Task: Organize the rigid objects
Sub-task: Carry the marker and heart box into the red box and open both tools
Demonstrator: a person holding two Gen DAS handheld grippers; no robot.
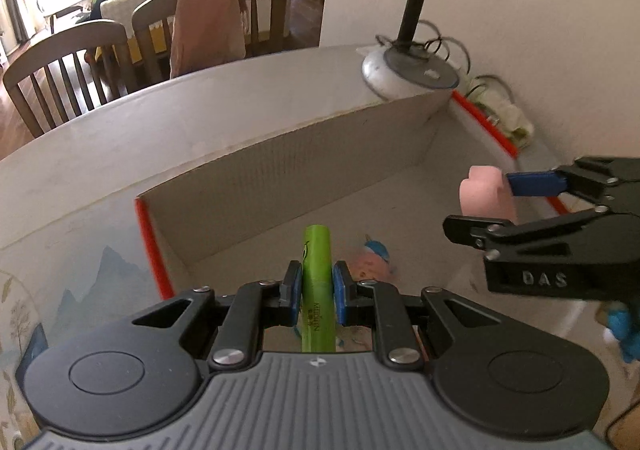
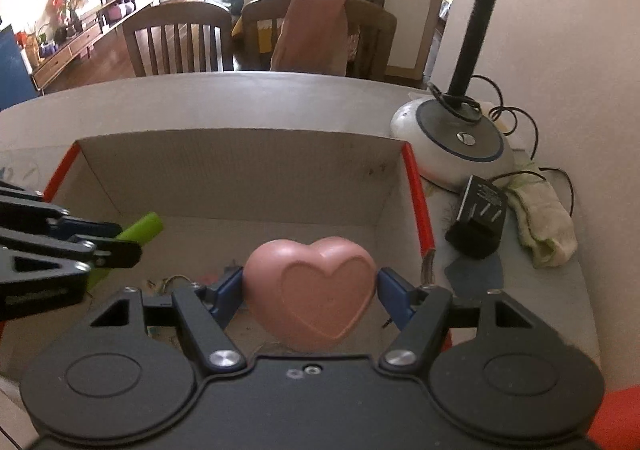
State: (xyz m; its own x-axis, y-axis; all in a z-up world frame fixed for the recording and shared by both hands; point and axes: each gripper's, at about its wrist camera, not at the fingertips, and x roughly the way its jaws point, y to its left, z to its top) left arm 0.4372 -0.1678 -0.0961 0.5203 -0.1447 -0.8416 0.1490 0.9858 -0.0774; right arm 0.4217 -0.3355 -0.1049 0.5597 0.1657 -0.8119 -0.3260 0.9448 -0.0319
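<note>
Over the box (image 1: 280, 154), both grippers are loaded. Left gripper (image 1: 316, 292) has its blue pads (image 1: 341, 290) clamped narrow on a green tube (image 1: 317, 282), which points forward along the fingers, tip out past the pads, tail running back under the gripper body; label on the tube is partly readable, not worth trusting. Right gripper (image 2: 310, 290) has its fingers set wider, pinching a pink heart (image 2: 310, 292) across its lobes, flat embossed face up toward the camera, point toward the gripper body. Both items hang above the box interior, not touching the floor as far as I can tell. From the left wrist view the right gripper (image 1: 516, 206) comes in from the right with the heart (image 1: 486, 192) at its tip, over the box's right part; from the right wrist view the left gripper (image 2: 100, 240) and tube (image 2: 140, 228) sit at the left side of the box. Box is open-topped cardboard with red edges (image 2: 418, 194), on a pale table (image 2: 240, 98). Small toys lie on the box floor under the left gripper, a pink-and-blue one (image 1: 374, 258) just right of the tube; details too blurred. Right of the box: lamp base (image 2: 456, 142) with black neck, black adapter (image 2: 478, 216), rolled cloth (image 2: 540, 224), cables. Chairs (image 2: 180, 38) beyond the table.
</note>
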